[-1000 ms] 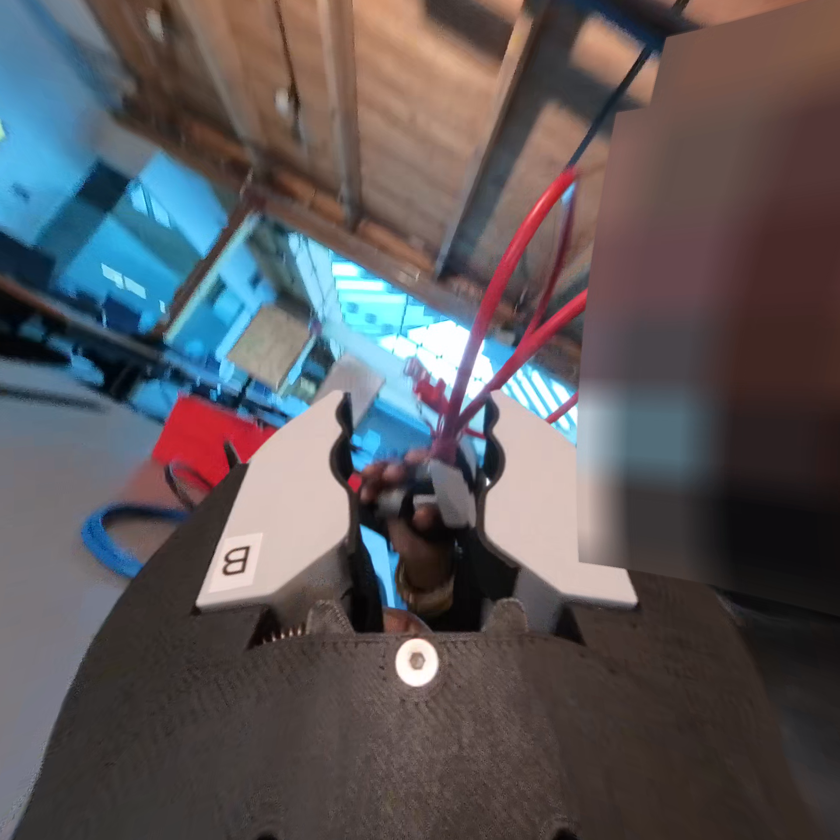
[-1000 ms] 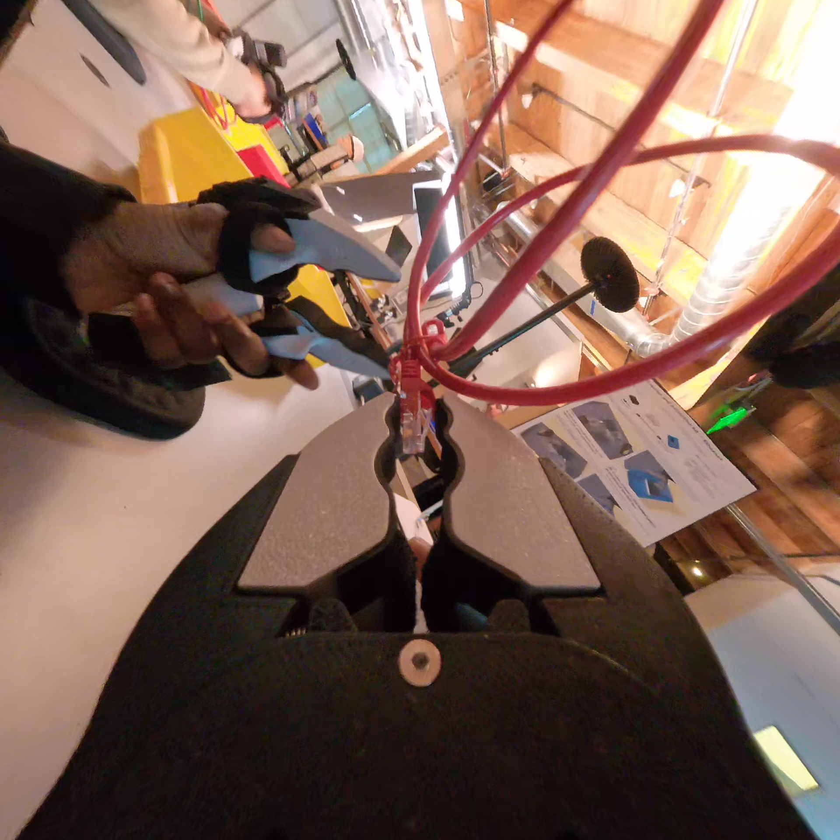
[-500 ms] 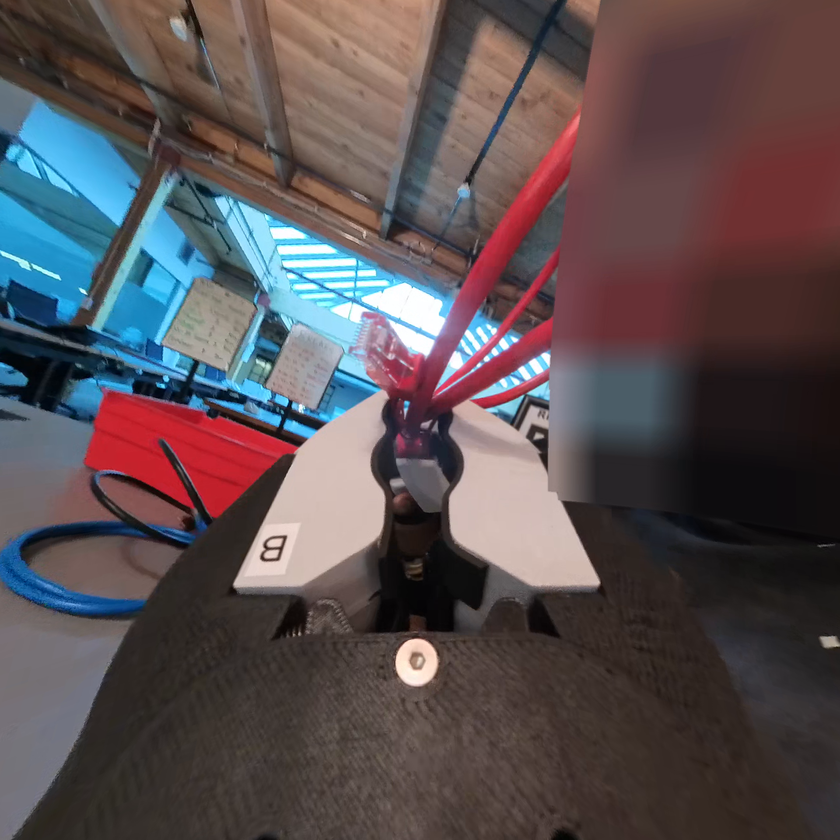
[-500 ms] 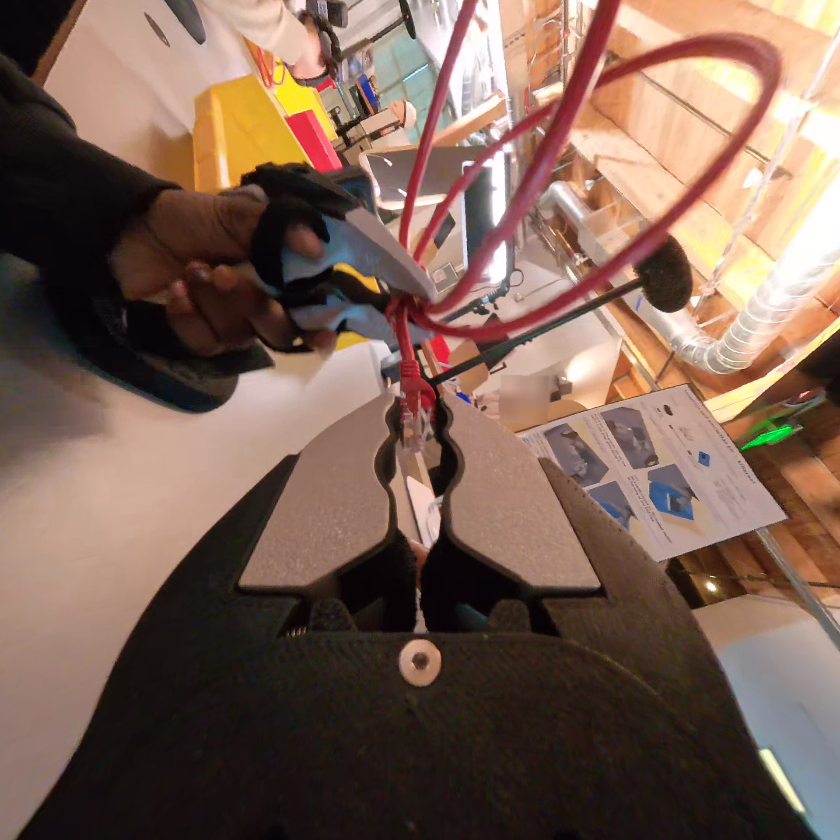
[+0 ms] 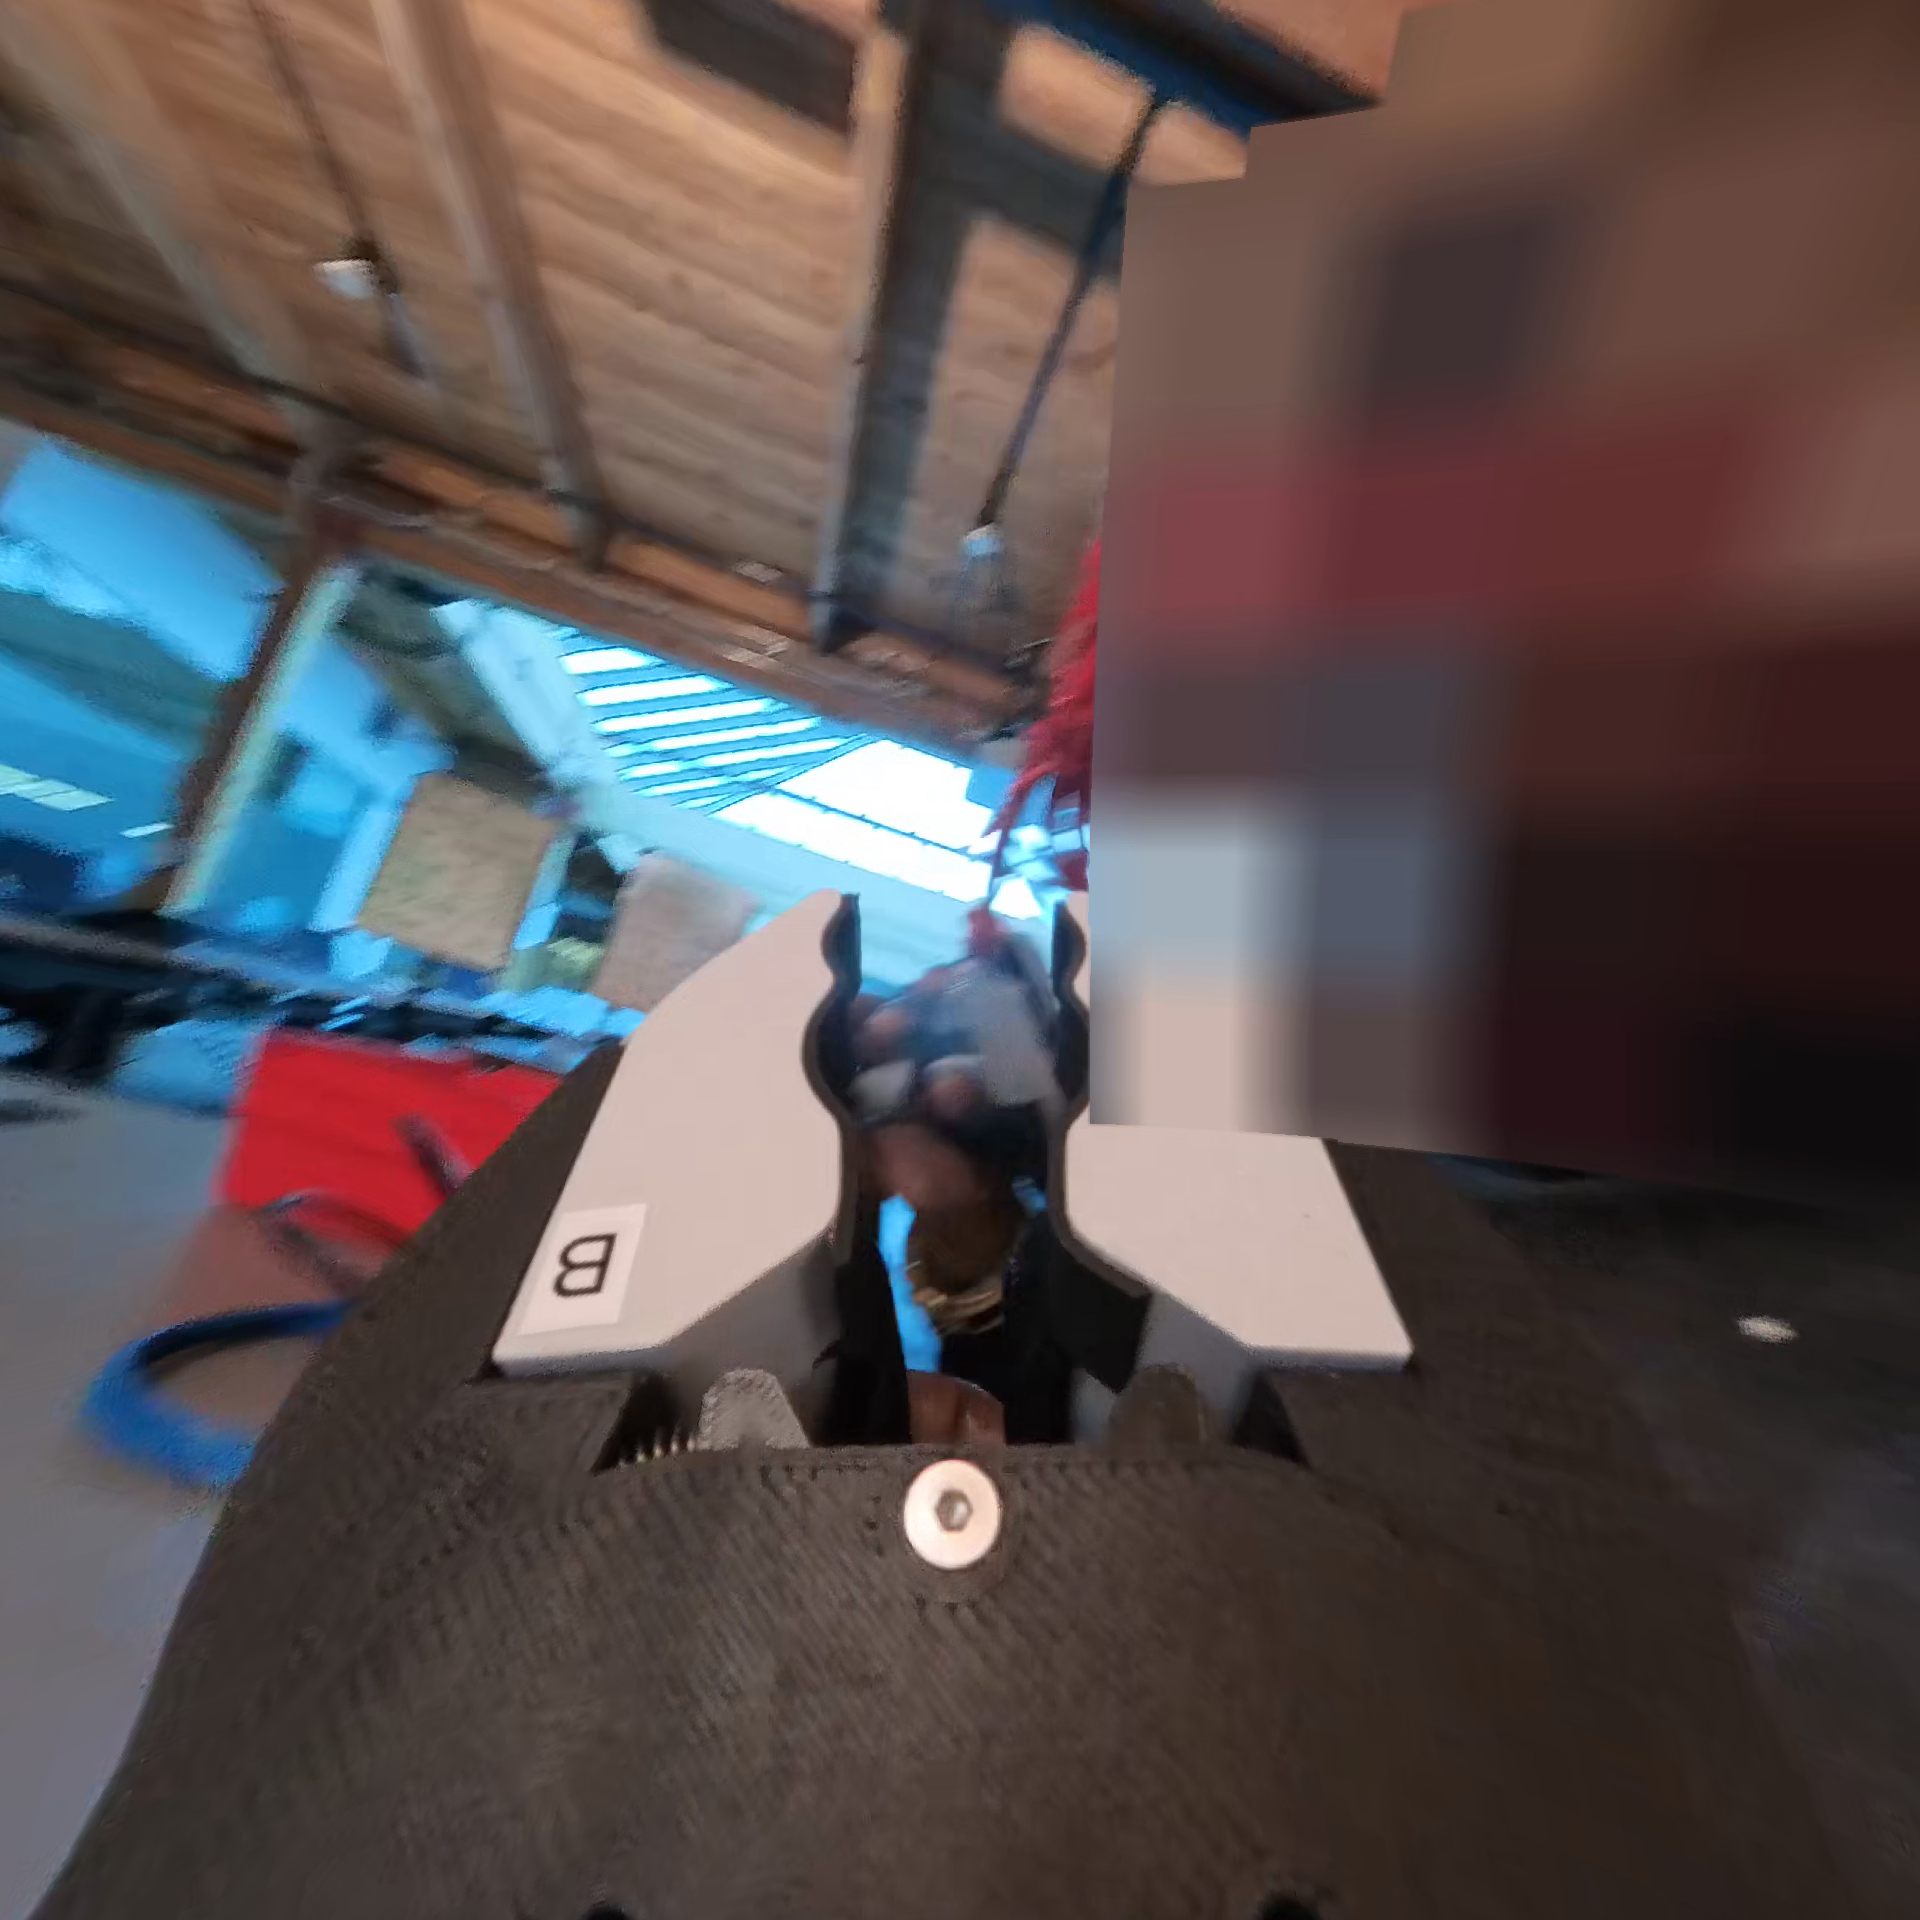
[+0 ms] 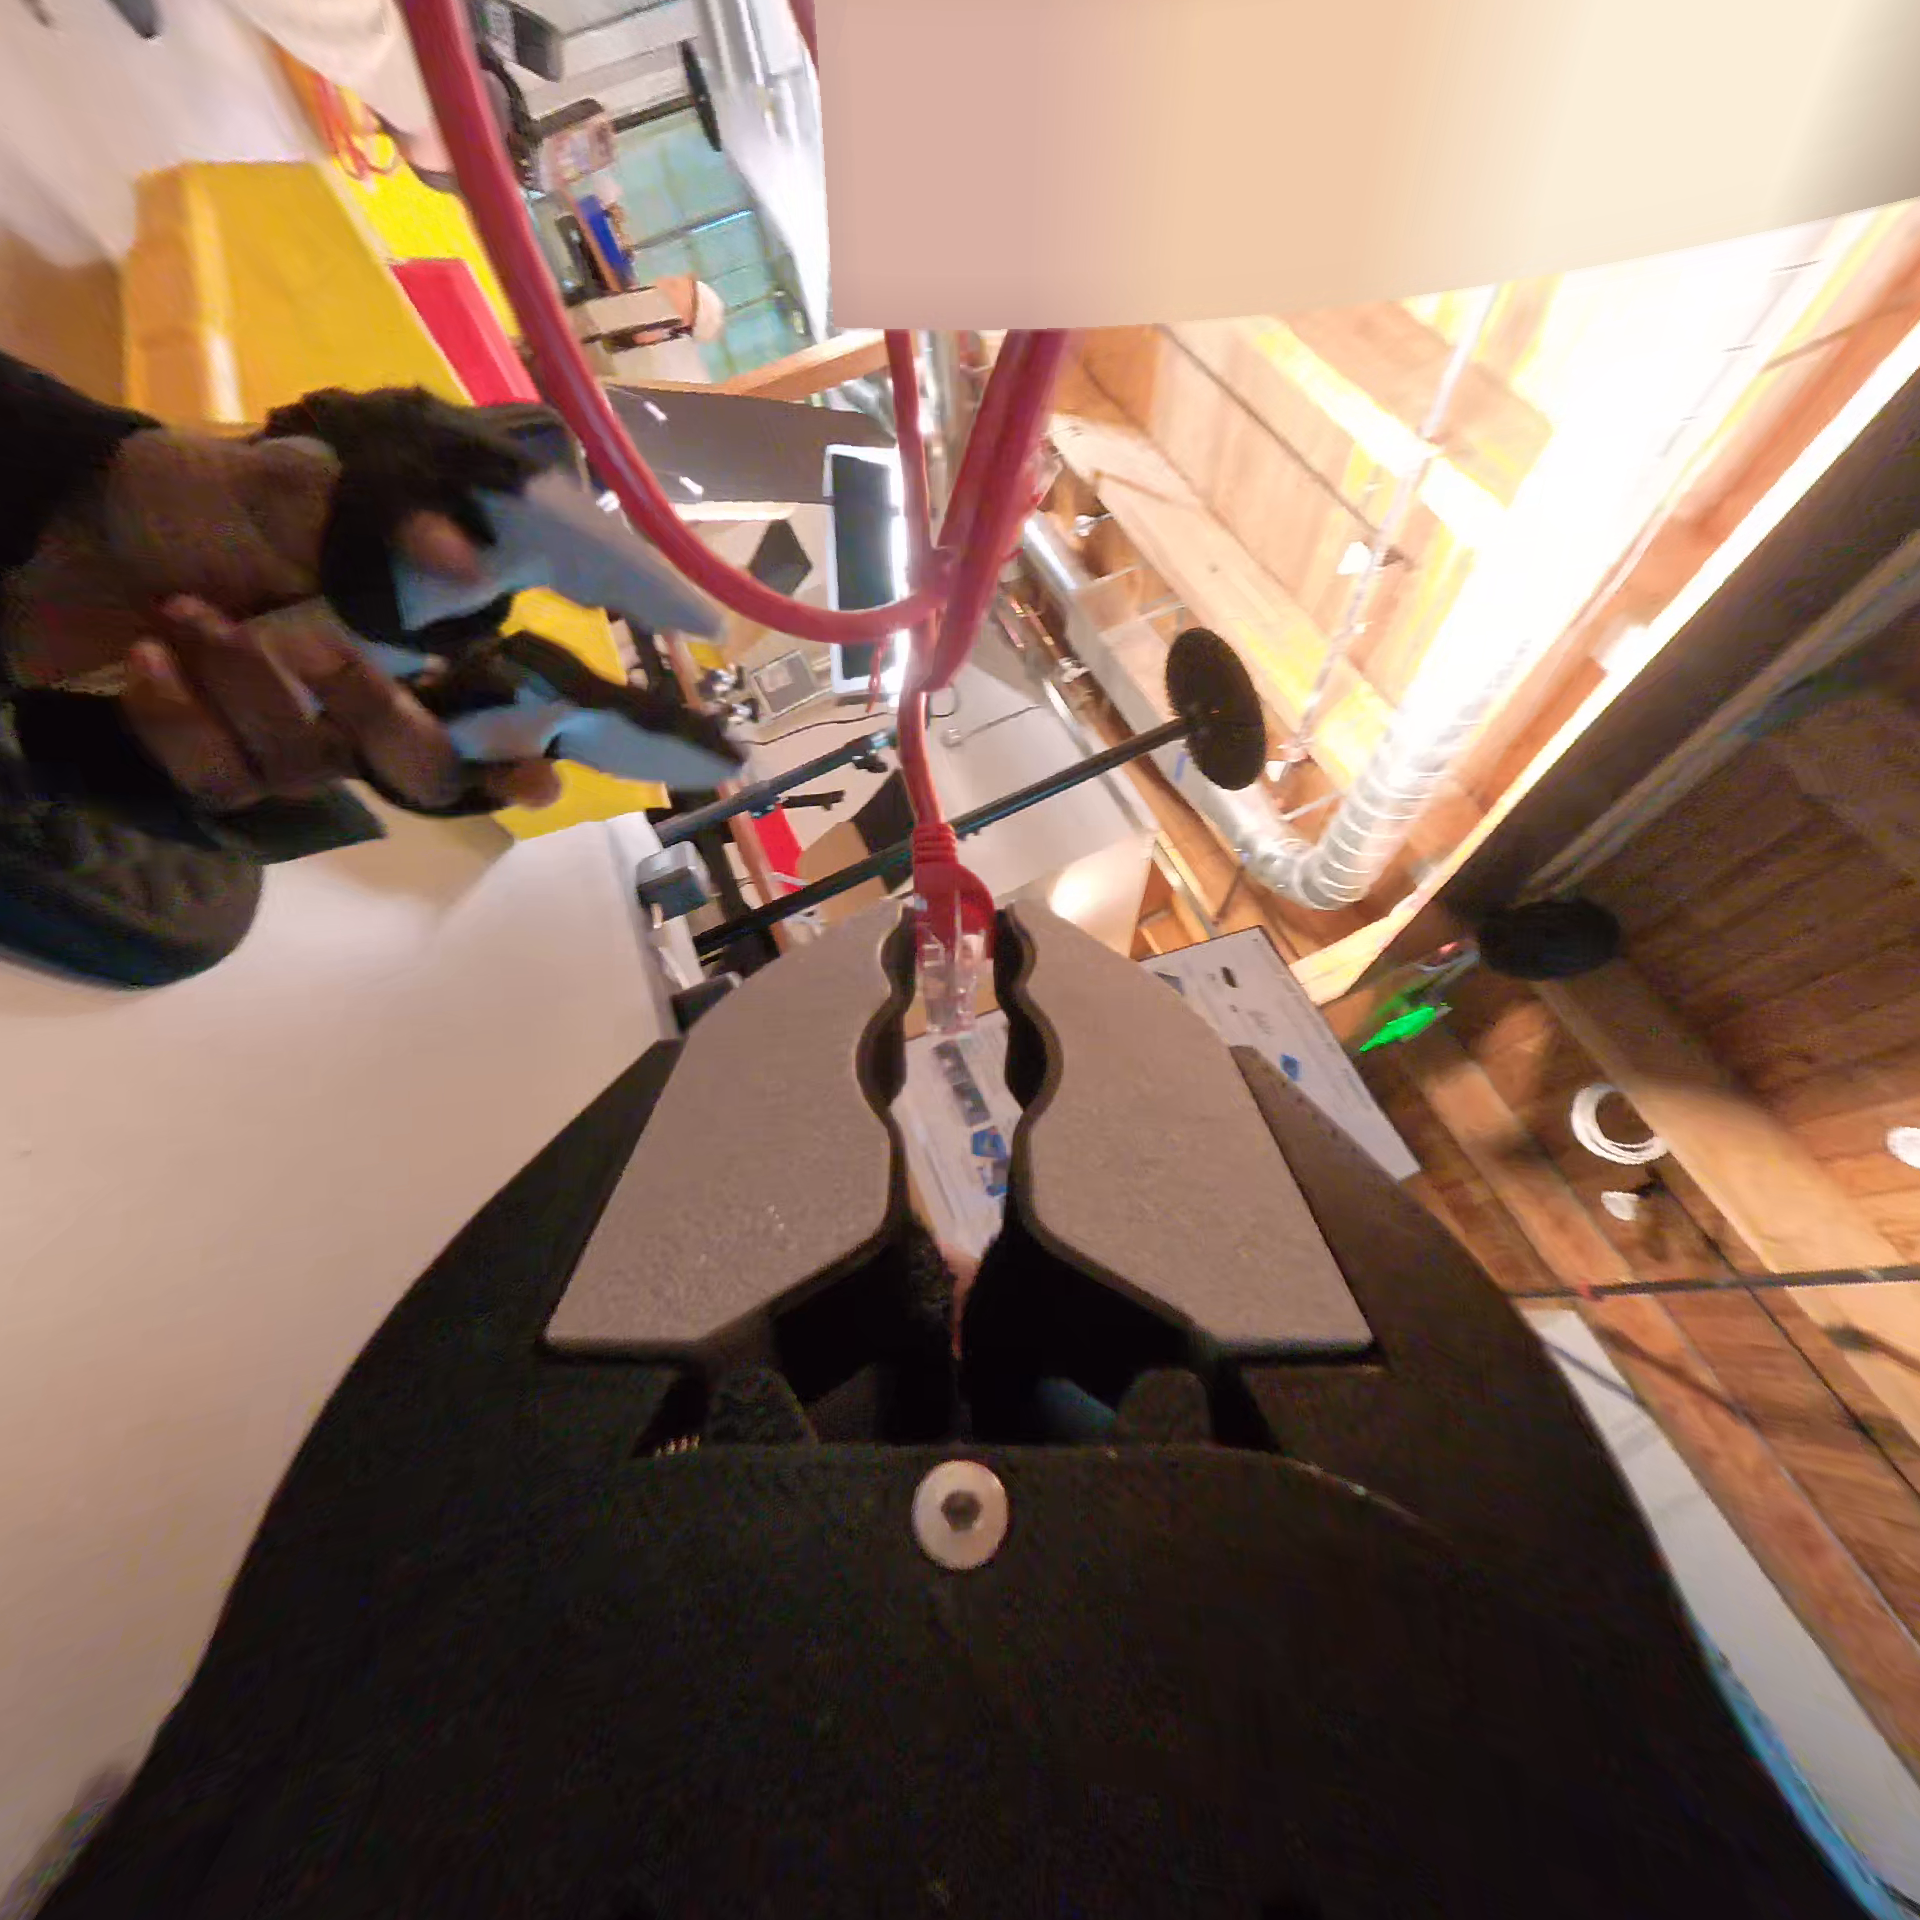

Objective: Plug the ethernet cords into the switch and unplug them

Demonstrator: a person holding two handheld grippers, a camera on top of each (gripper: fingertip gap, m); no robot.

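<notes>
two grippers, one red ethernet cord. the right gripper pinches the cord's clear plug at its fingertips; several red loops rise above, tops hidden by a blurred patch. the left gripper is parted and empty, its view motion-blurred. no switch visible.

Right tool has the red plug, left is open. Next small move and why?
Probably lower the right tool toward the table: it is shut on the red ethernet cord's clear-tipped plug, while the bundled red cord loops hang free beside the open left tool. No switch shows in either view, so bring it into sight first.
</notes>
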